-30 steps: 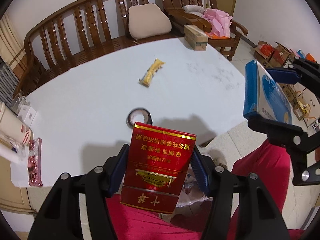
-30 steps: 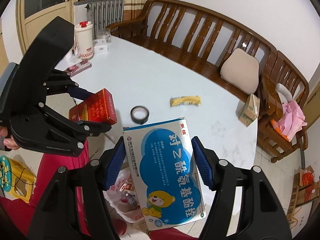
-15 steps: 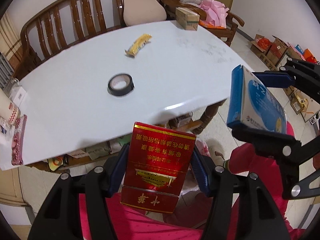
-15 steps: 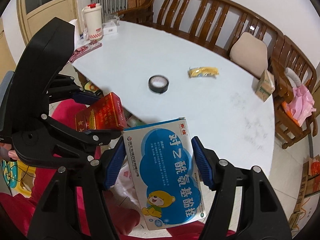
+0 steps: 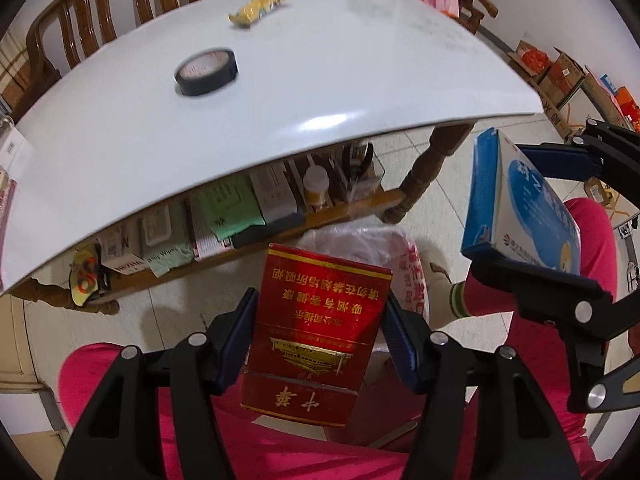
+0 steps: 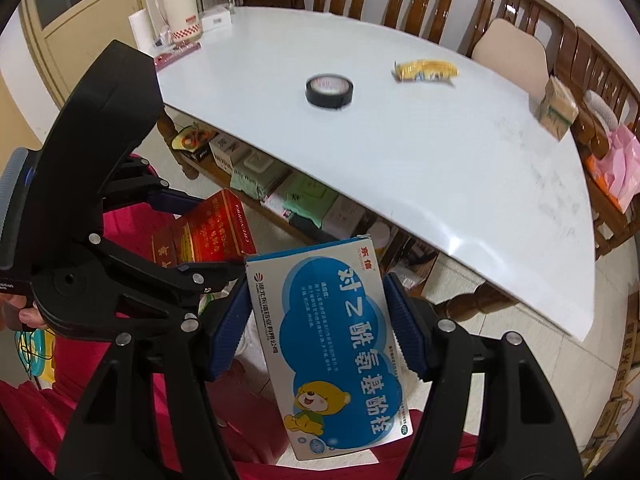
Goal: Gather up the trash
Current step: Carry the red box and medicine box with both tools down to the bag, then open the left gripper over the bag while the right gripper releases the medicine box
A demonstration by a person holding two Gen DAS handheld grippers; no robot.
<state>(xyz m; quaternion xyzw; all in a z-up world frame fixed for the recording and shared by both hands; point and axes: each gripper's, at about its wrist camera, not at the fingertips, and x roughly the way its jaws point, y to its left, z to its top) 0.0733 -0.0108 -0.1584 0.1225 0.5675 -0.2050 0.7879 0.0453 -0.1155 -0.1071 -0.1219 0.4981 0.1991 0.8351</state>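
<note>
My left gripper (image 5: 320, 332) is shut on a red cigarette pack (image 5: 316, 328), held below the table edge over a white plastic bag (image 5: 360, 240) on the floor. My right gripper (image 6: 320, 320) is shut on a blue and white medicine box (image 6: 336, 352); it also shows in the left wrist view (image 5: 520, 208), to the right of the pack. The left gripper and red pack show in the right wrist view (image 6: 208, 232). A yellow wrapper (image 5: 262, 2) and a black tape roll (image 5: 206, 72) lie on the white table (image 5: 320, 92).
A shelf under the table (image 5: 240, 208) holds boxes and packets. A small carton (image 6: 556, 108) stands at the table's far edge; a white jug (image 6: 178, 12) at its left end. Wooden benches stand behind. Pink-clad legs are below both grippers.
Both grippers have pulled back from the table and dropped below its edge, each holding its box. The plastic bag has come into view under the red pack.
</note>
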